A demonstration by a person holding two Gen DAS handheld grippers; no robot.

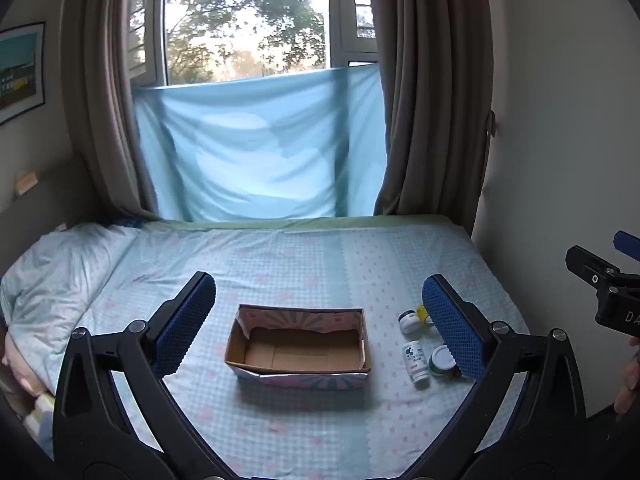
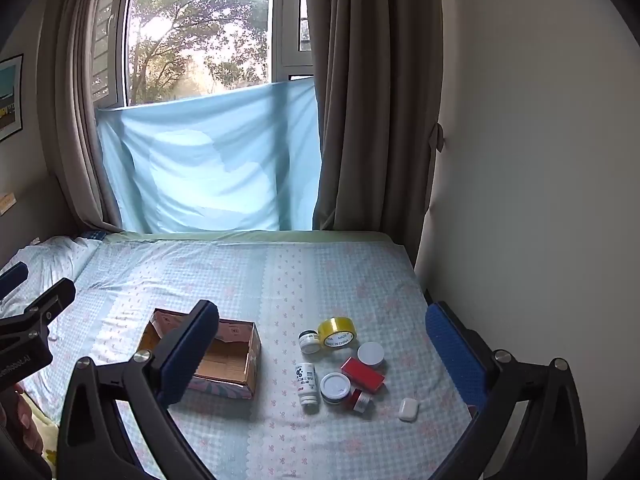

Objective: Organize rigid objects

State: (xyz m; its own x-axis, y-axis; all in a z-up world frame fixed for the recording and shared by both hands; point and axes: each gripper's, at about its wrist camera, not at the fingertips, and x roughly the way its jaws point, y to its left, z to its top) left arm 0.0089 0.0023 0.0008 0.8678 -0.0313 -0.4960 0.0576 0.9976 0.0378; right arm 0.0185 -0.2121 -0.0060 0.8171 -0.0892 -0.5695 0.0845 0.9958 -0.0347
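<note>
An open, empty cardboard box point(image 1: 298, 350) point(image 2: 224, 360) sits on the bed. To its right lies a cluster of small items: a yellow tape roll point(image 2: 337, 332), a small white jar point(image 2: 309, 341) point(image 1: 409, 321), a white bottle lying down point(image 2: 307, 382) point(image 1: 415, 361), a round tin with a white lid point(image 2: 335, 387) point(image 1: 442, 361), a red box point(image 2: 362, 375), a white round lid point(image 2: 370, 354), a small red can point(image 2: 359, 399) and a white earbud case point(image 2: 408, 409). My left gripper point(image 1: 318, 326) is open above the box. My right gripper point(image 2: 320, 356) is open above the cluster.
The bed point(image 2: 280, 280) has a checked light-blue sheet. A pillow point(image 1: 52, 276) lies at the left. A wall point(image 2: 540, 200) runs along the bed's right side. Curtains and a window with a blue cloth point(image 1: 260, 152) stand behind the bed.
</note>
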